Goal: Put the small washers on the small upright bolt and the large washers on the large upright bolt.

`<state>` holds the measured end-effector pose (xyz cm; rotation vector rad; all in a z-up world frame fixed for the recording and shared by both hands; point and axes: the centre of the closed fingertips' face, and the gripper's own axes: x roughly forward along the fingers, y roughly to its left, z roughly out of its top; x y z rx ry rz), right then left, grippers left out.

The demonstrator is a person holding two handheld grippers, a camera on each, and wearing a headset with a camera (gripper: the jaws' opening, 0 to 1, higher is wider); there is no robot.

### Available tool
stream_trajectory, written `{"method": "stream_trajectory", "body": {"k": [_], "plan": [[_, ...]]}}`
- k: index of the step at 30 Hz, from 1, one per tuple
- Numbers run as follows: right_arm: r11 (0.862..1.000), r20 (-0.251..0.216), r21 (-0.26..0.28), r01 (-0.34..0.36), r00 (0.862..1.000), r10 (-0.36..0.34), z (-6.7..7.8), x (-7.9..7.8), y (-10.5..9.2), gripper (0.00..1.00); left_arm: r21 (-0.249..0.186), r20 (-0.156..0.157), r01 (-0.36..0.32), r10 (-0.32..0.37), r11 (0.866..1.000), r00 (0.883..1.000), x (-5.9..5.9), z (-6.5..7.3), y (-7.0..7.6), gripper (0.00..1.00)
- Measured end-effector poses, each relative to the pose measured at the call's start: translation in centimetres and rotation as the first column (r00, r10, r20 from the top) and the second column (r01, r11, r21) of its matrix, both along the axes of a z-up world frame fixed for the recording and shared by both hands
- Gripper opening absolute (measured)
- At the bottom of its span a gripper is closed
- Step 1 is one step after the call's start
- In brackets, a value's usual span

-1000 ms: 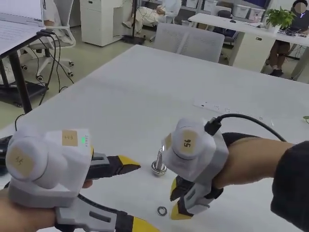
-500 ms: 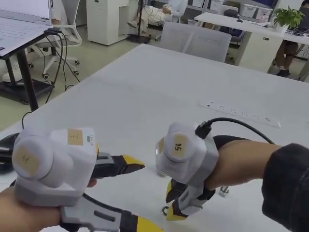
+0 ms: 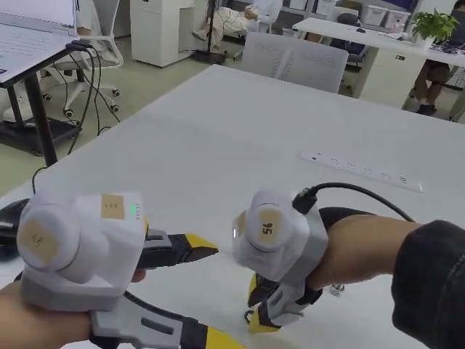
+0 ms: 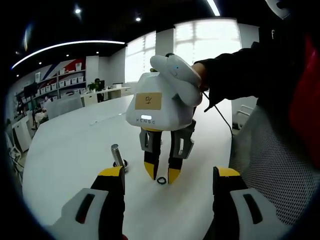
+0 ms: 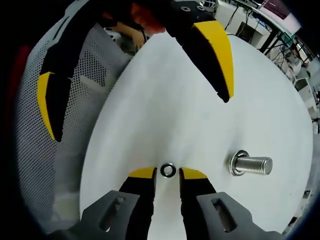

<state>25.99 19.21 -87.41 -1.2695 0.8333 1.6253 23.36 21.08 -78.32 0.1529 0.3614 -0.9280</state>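
Pick-up step, probably. Straddling the small washer [image 5: 168, 170], flat on the table [image 5: 165, 100], with the right gripper [image 4: 161, 174], jaws narrow but not pinched yet. Holding the left gripper [image 3: 211, 293] wide released, empty. Next: close gently, lift, carry to the upright bolt [image 5: 250, 164] nearby.

Shiny threaded metal bolt [image 5: 251, 164], dark metal washer [image 5: 168, 170], smooth matt white table [image 5: 165, 110]; grey mesh-cloth chair [image 5: 95, 70]
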Motion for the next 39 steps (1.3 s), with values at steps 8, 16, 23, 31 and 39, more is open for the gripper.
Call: {"method": "stream_trajectory", "body": {"k": [8, 16, 23, 31, 39], "plan": [[1.0, 0.005, 0.002, -0.003, 1.0, 0.003, 0.0, -0.1, -0.1, 0.15, 0.0, -0.001, 0.001, -0.001, 1.0, 1.0, -0.1, 0.0, -0.1, 0.71], [1.0, 0.005, 0.0, 0.004, 1.0, -0.004, 0.0, 0.0, -0.1, 0.14, 0.002, -0.003, 0.001, -0.001, 1.0, 1.0, -0.1, 0.0, -0.1, 0.71], [1.0, -0.004, 0.001, 0.011, 1.0, -0.011, 0.0, 0.0, -0.1, 0.14, 0.004, -0.005, 0.002, -0.002, 1.0, 1.0, 0.0, -0.1, 0.0, 0.71], [1.0, -0.002, -0.007, 0.03, 1.0, -0.03, 0.2, 0.3, -1.3, 0.14, 0.003, -0.005, 0.006, -0.006, 1.0, 1.0, 0.1, -0.1, 0.0, 0.71], [0.999, -0.004, -0.003, 0.05, 0.999, -0.05, 0.9, 0.3, -2.4, 0.14, 0.006, -0.006, 0.009, -0.009, 1.0, 1.0, 0.0, -0.2, -0.1, 0.71]]}}
